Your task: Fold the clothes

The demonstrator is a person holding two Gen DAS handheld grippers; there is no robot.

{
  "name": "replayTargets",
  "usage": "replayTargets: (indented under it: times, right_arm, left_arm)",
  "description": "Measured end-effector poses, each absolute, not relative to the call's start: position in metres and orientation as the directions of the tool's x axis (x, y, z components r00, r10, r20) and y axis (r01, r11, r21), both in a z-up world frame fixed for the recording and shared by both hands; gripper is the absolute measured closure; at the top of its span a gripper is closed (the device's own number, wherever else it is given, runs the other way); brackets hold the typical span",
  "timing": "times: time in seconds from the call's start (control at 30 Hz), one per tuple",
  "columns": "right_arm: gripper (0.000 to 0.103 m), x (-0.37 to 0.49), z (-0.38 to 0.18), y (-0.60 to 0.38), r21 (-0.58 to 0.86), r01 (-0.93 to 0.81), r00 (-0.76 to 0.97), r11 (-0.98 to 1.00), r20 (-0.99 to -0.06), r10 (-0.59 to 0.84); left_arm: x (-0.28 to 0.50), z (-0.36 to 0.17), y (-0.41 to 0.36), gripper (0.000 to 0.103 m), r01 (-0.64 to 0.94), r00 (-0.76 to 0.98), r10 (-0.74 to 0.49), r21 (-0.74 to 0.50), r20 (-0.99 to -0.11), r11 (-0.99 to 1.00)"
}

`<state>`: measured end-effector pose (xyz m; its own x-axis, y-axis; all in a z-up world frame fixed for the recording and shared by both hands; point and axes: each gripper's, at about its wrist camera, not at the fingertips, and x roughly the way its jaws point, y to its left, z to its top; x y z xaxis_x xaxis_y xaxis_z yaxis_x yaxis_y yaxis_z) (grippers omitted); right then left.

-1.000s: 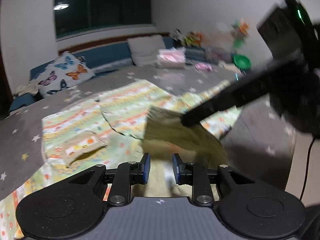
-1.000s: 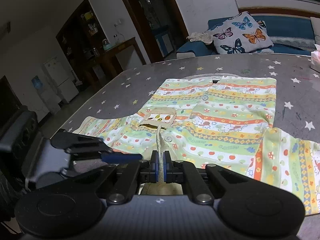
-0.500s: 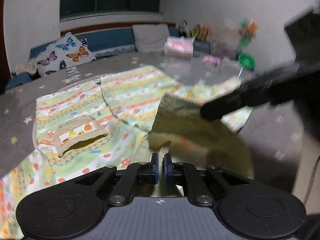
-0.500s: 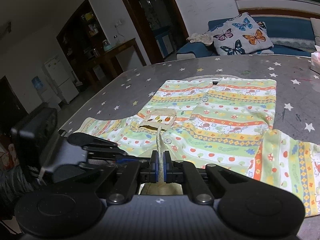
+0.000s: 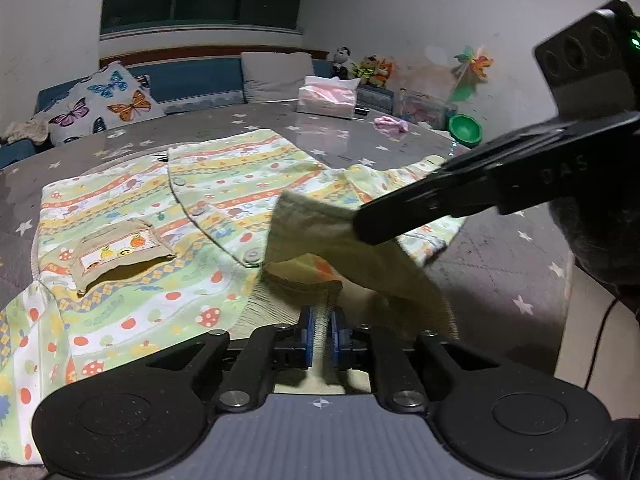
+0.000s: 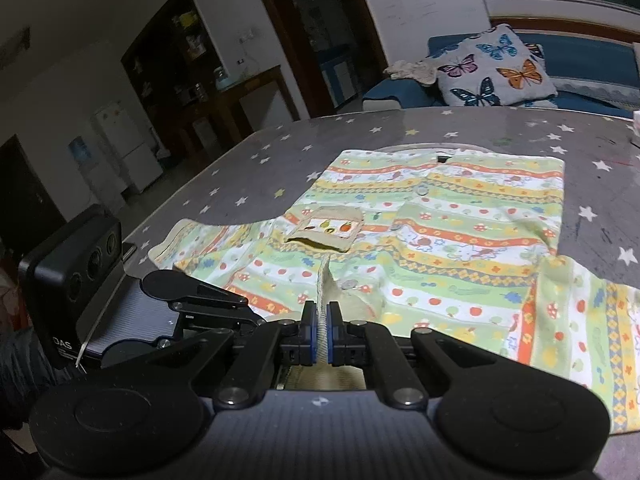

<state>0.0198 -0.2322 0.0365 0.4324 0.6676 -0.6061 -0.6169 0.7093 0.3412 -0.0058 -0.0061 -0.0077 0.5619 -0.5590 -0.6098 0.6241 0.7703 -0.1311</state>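
A striped, printed child's shirt (image 5: 224, 184) lies front-up on the grey star-patterned table (image 5: 500, 248), its beige chest pocket (image 5: 120, 252) gaping. My left gripper (image 5: 320, 326) has the ribbed bottom hem between its blue pads; its jaws are opening slightly, the pads still on the cloth. My right gripper (image 6: 320, 332) is shut on the same hem's edge beside the button placket and holds it raised. Its black fingers (image 5: 400, 216) reach in from the right with a lifted flap hanging from them. In the right wrist view the shirt (image 6: 460, 216) spreads ahead, and the left gripper (image 6: 240, 304) sits close at the left.
A pink tissue box (image 5: 328, 98), a small pink cloth (image 5: 390, 124) and a green bowl (image 5: 465, 128) stand at the table's far side. A butterfly cushion (image 5: 108, 104) leans on the blue sofa behind. The table edge (image 5: 568, 300) runs close on the right, with a cable beyond.
My left gripper, open a second ago, closed on the ribbed hem and has rolled a little. The right gripper has kept its grip and place.
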Motion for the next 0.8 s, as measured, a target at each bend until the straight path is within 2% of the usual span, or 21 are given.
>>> replayTargets:
  times: [0.13,0.17,0.23,0.3,0.43,0.6,0.7,0.8]
  right_arm:
    - [0.098,0.017,0.034,-0.221,0.327,-0.648,0.398,0.688,-0.625,0.672]
    - [0.094,0.017,0.033,-0.219,0.325,-0.655,0.387,0.682,-0.631,0.673]
    - [0.092,0.014,0.033,-0.216,0.326,-0.674,0.363,0.663,-0.636,0.681]
    - [0.091,0.012,0.035,-0.213,0.322,-0.691,0.352,0.647,-0.632,0.691]
    - [0.085,0.014,0.042,-0.214,0.303,-0.697,0.377,0.649,-0.615,0.692]
    - [0.084,0.023,0.022,-0.2,0.134,-0.676,0.468,0.725,-0.681,0.563]
    - [0.082,0.015,0.006,-0.187,0.029,-0.709,0.478,0.704,-0.715,0.511]
    - [0.081,-0.001,0.0,-0.179,-0.097,-0.737,0.524,0.669,-0.707,0.475]
  left_arm:
    - [-0.014,-0.001,0.004,0.089,0.626,0.575,-0.56,-0.12,-0.597,0.77]
    - [-0.016,0.001,0.009,0.086,0.624,0.582,-0.559,-0.116,-0.59,0.772]
    - [-0.023,0.007,0.019,0.069,0.613,0.607,-0.547,-0.099,-0.577,0.784]
    - [-0.029,0.014,0.032,0.06,0.592,0.636,-0.527,-0.082,-0.563,0.802]
    - [-0.034,0.024,0.051,0.048,0.536,0.691,-0.479,-0.06,-0.542,0.842]
    - [-0.026,0.033,0.058,0.041,0.479,0.733,-0.443,-0.071,-0.516,0.875]
    - [-0.017,0.037,0.05,0.041,0.466,0.745,-0.437,-0.077,-0.504,0.882]
    - [-0.007,0.037,0.034,0.041,0.46,0.751,-0.425,-0.061,-0.506,0.886]
